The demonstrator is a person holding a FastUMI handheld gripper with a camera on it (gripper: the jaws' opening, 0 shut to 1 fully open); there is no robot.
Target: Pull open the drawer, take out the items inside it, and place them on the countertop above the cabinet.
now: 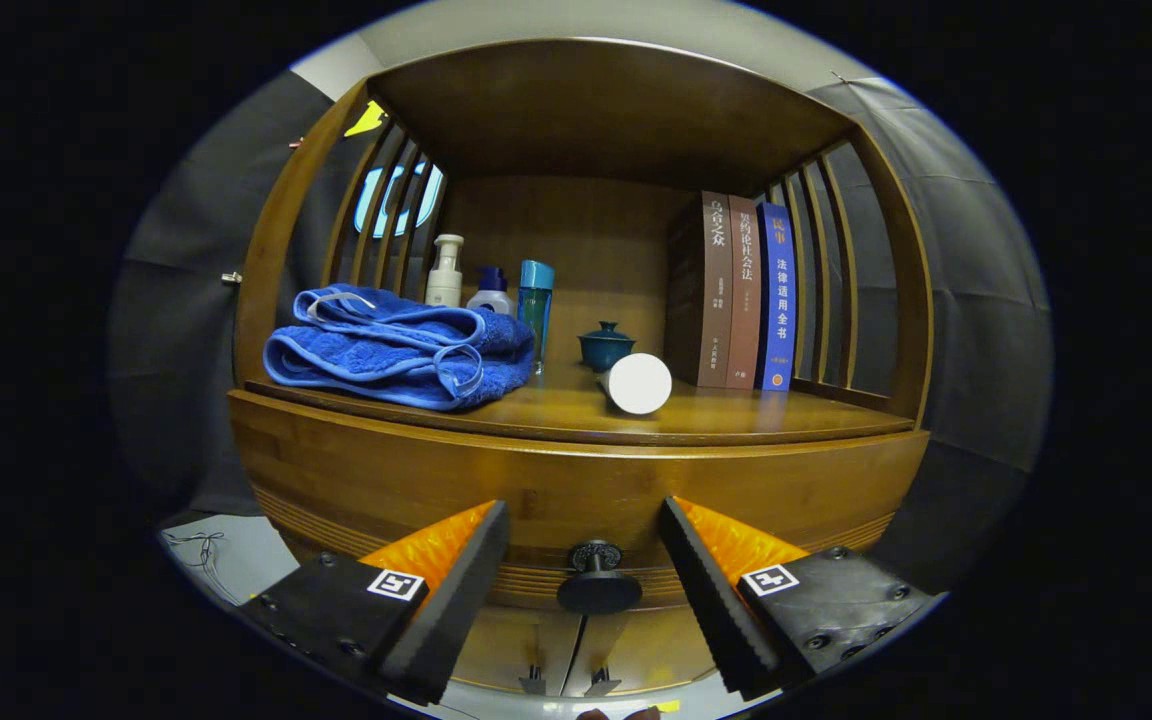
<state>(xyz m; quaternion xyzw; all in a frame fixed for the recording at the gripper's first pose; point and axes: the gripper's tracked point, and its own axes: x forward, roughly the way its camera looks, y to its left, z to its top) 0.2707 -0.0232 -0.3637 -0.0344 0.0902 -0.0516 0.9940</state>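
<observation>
1. Wooden cabinet (pixel 356 470) fills what I see ahead, and its drawer (pixel 576 490) front curves across just beyond my fingers, closed flush with the frame.
2. My gripper (pixel 584 585) is spread wide, with nothing held; the dark round knob (pixel 598 580) of the drawer sits in the gap between the two fingers, and neither one touches it.
3. Above the drawer lies the countertop (pixel 556 410), a brown shelf under a wooden roof with slatted sides.
4. On its left part a folded blue towel (pixel 401 350) rests near the front lip.
5. Behind the towel stand a white pump bottle (pixel 446 272), a smaller bottle with a dark blue top (pixel 491 290) and a tall teal bottle (pixel 535 305), close together.
6. Near the middle sits a small teal lidded cup (pixel 605 346), and just in front of it a white cylinder (pixel 638 384) lies on its side, its round end turned toward me.
7. To the right of these, three books (pixel 744 292) stand upright side by side against the slats.
8. What the drawer holds I cannot tell, since it is shut.
</observation>
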